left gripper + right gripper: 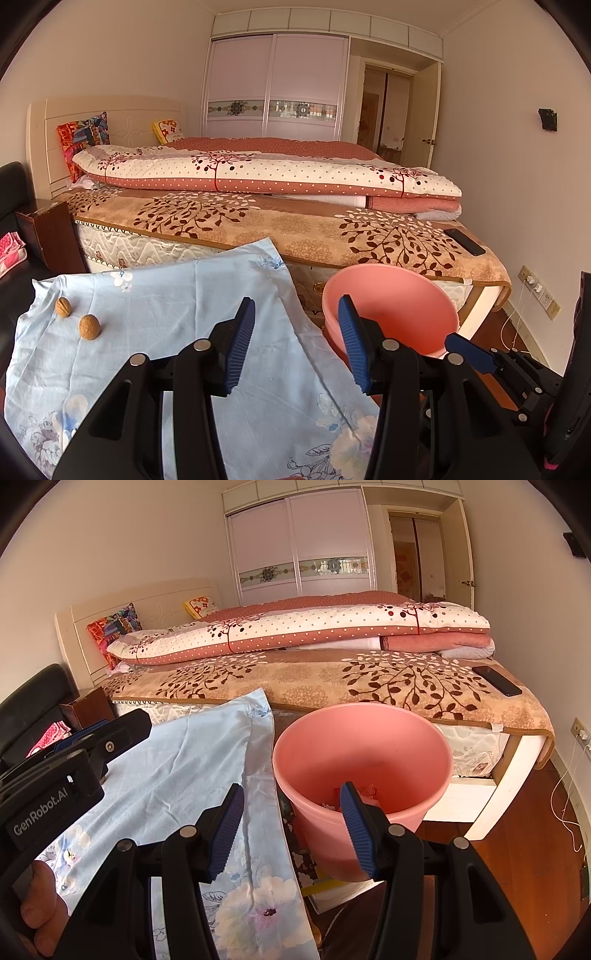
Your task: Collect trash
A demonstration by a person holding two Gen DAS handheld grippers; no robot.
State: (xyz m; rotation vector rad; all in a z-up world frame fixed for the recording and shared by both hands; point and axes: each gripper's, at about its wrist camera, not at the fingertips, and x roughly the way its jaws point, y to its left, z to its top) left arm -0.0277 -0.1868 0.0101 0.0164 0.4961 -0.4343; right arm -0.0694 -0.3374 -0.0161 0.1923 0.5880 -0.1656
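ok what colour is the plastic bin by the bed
Pink plastic bin, clearest in the right wrist view.

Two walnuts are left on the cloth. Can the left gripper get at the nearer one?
Probably yes: the left gripper is open and empty, and only bare blue cloth lies between it and the walnut.

Bright warm daylight, soft shadows; sharp focus throughout; strong fisheye bending, dark vignetted corners
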